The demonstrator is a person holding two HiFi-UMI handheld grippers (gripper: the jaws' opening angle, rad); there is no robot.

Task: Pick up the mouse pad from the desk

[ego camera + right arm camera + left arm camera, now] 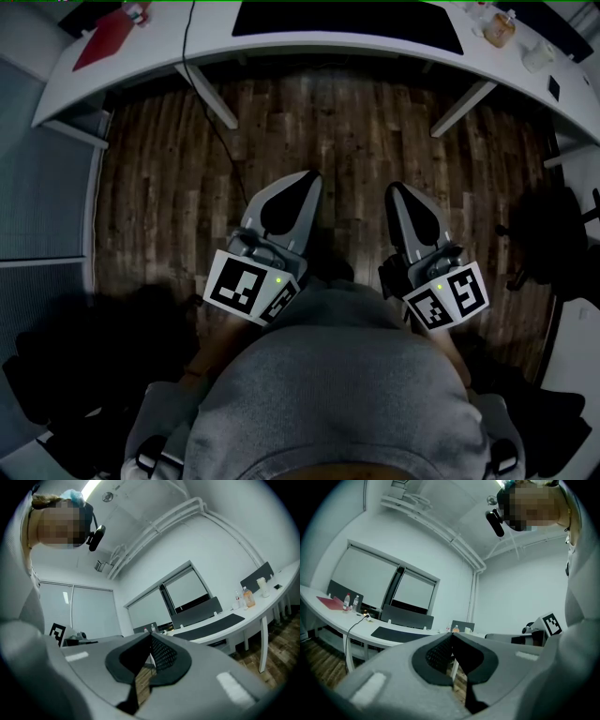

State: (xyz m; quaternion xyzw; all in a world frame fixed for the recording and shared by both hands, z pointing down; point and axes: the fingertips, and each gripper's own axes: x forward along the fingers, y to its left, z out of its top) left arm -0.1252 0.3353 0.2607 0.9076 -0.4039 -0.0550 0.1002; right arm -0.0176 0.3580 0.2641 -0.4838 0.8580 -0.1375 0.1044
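both pressed together, left claw (307, 178) and right claw (396, 188) hang far from mouse pad (347, 26).

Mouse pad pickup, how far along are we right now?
Done: nothing yet; the mouse pad lies flat on the desk. In hand: nothing; the left claw and right claw are both shut and empty, held level over the wood floor, short of the desk. Left: reach the desk, open a claw, grip the pad and lift it.
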